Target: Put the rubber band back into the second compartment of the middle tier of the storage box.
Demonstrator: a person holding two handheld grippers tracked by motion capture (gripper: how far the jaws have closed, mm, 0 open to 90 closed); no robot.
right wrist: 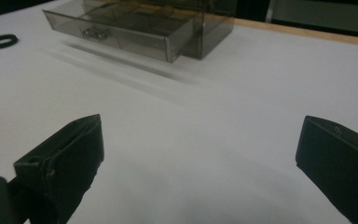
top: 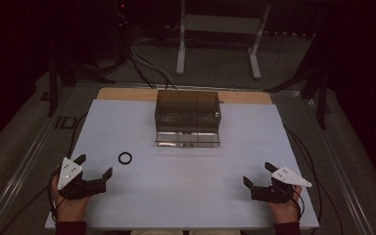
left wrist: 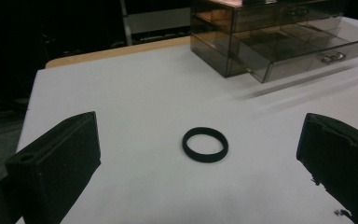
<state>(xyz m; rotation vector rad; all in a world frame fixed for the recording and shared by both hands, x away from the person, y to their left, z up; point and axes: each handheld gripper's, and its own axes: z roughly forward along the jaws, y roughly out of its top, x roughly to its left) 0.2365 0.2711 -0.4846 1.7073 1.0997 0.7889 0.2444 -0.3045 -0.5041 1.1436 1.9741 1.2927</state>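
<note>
Early stage: black ring (top: 125, 157) lying untouched on white table (top: 186, 196), near front-left of drawer box (top: 188, 117) with bottom drawer (left wrist: 307, 58) pulled out; left gripper (top: 94, 166) and right gripper (top: 257, 174) both spread, empty; pickup and placing remaining.

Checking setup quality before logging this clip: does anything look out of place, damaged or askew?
Little stands out. The bottom drawer of the smoky plastic drawer box is pulled out, and a black ring lies alone on the white table. No spills or damage visible.

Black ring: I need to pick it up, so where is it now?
The black ring lies flat on the white table, left of centre, just ahead of the left hand-held gripper.
</note>
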